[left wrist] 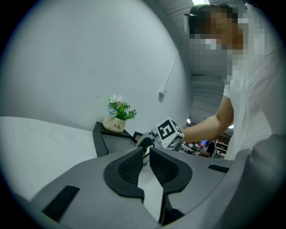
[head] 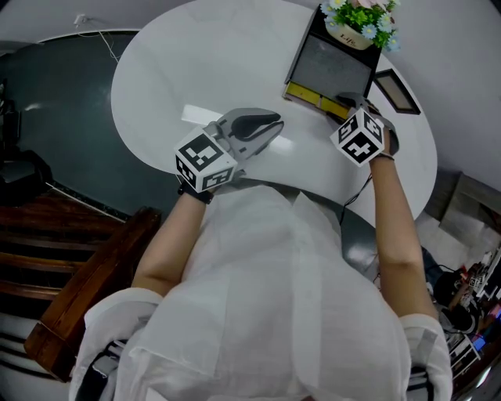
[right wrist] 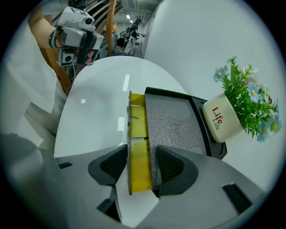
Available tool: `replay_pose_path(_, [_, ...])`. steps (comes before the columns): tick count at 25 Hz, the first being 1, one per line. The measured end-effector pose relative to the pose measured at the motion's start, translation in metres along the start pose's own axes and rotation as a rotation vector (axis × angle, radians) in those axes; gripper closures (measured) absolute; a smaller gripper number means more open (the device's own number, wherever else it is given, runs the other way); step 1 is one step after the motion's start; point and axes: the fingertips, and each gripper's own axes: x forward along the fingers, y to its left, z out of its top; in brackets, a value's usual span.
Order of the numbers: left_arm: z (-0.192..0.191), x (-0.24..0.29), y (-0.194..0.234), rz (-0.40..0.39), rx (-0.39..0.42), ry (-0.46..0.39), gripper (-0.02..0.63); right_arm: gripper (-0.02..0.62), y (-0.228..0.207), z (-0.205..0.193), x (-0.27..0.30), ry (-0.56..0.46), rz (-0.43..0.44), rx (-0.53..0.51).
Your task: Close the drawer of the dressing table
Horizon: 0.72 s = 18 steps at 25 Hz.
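The dressing table (head: 333, 63) is a small black box with a grey top (right wrist: 172, 120), standing at the far side of the white oval table (head: 196, 70). Its yellow drawer (right wrist: 137, 129) sticks out a little toward me (head: 309, 96). My right gripper (right wrist: 142, 154) points steeply down over the drawer (head: 348, 102). Its jaws stand open, one outside the drawer front and one at the box's edge, with the pulled-out yellow strip between them. My left gripper (head: 270, 129) hovers over the table's middle, barely open with only a narrow slit (left wrist: 146, 152) and nothing in it.
A pot of flowers (head: 356, 23) marked "Life" (right wrist: 223, 118) sits on the box's far end. A small picture frame (head: 395, 90) lies right of the box. Wooden furniture (head: 86, 266) stands on the dark floor to my left. Another person stands beyond the table in the left gripper view.
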Motion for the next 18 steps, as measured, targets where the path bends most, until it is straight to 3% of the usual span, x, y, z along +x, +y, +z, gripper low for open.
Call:
replay_pose_path(7, [-0.0006,0.0008,0.0009,0.000,-0.002,-0.001,0.549,0.402,-0.0014,-0.0011,0.0020,0.014,0.004,-0.008])
replay_pose_path(18, [0.0008,-0.0001,-0.0013,-0.003,0.001,0.000,0.549,0.470,-0.0095,-0.0011,0.0020,0.032,-0.084,-0.016])
